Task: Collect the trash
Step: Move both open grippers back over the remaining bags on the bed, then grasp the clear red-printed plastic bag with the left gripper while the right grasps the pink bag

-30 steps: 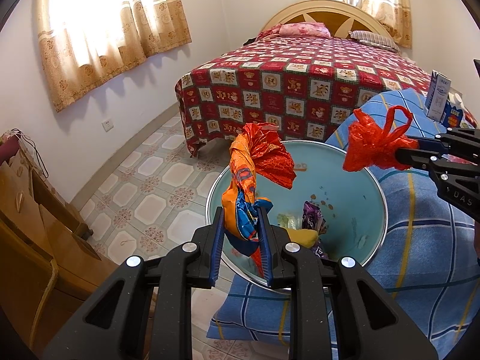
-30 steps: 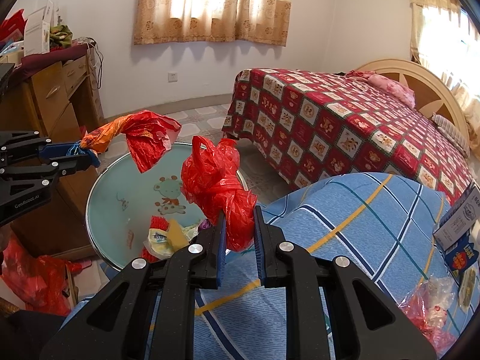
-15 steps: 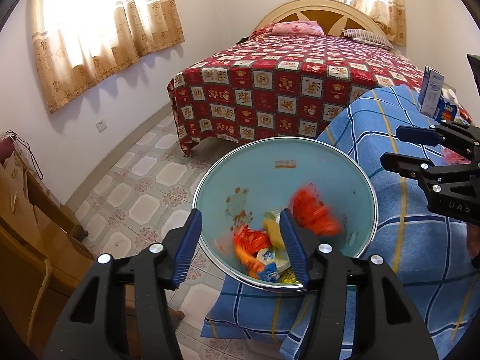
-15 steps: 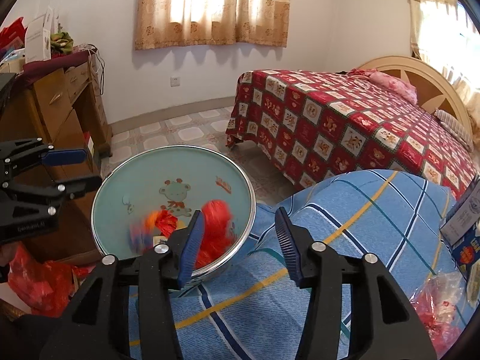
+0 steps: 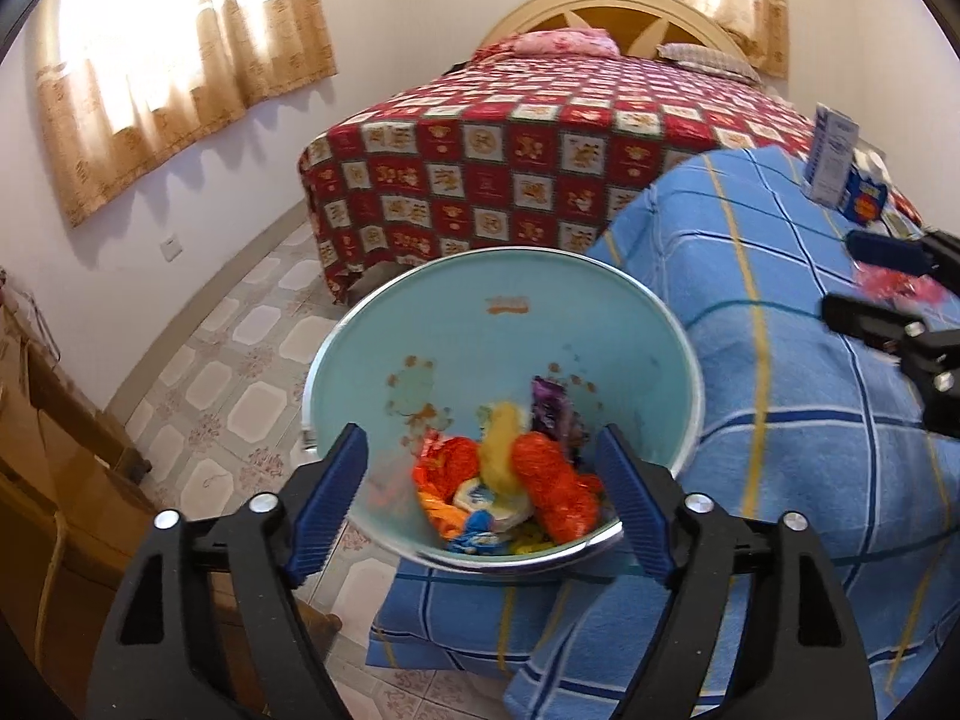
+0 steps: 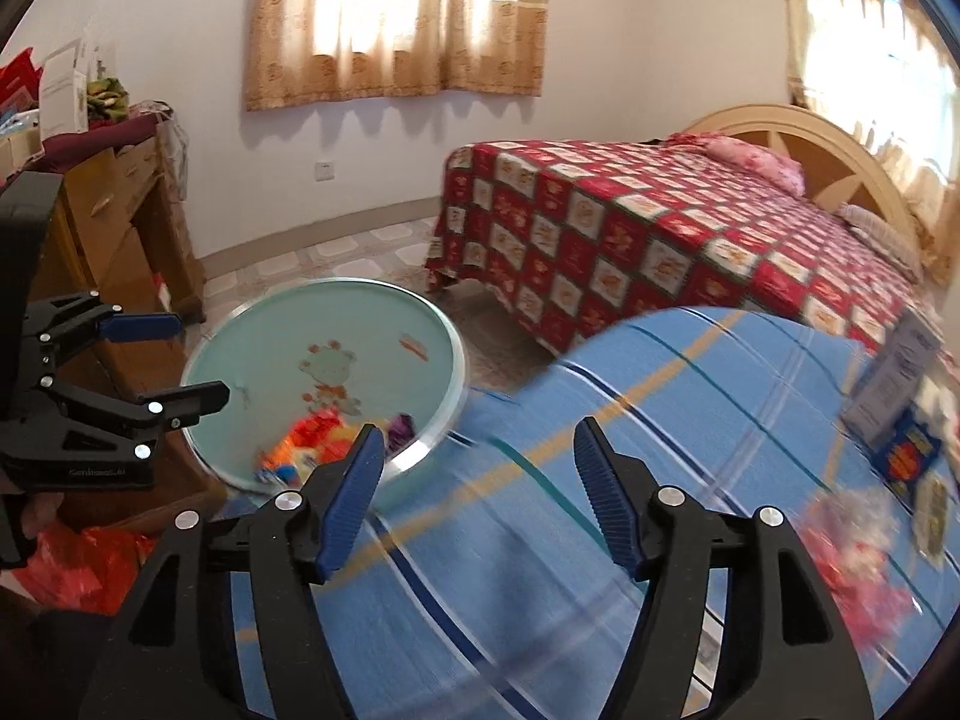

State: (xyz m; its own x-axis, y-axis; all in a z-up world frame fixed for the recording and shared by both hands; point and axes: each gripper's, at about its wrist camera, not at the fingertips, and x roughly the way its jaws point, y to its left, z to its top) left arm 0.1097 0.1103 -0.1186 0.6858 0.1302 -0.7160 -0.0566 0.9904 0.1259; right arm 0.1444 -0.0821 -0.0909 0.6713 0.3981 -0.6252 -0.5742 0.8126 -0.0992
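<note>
A pale blue trash bin [image 5: 498, 324] with a metal rim stands beside the blue plaid blanket [image 5: 780, 372]; it also shows in the right wrist view [image 6: 360, 324]. Red, orange and yellow wrappers [image 5: 516, 486] lie in its bottom. My left gripper [image 5: 483, 498] is open and empty just above the bin's near rim. My right gripper [image 6: 477, 492] is open and empty over the blanket, right of the bin. A red-and-clear plastic bag [image 6: 852, 546] and small cartons [image 6: 900, 402] lie on the blanket at the right.
A bed with a red patterned cover [image 5: 540, 138] stands behind the bin. A wooden dresser [image 6: 120, 228] is on the left by the wall. A red bag [image 6: 78, 564] lies low beside the dresser. Tiled floor [image 5: 240, 348] lies between the bed and the dresser.
Both grippers opened and dropped their bags, the orange-red one and the red one, into the bin. The right gripper has since swung right over the blanket.
</note>
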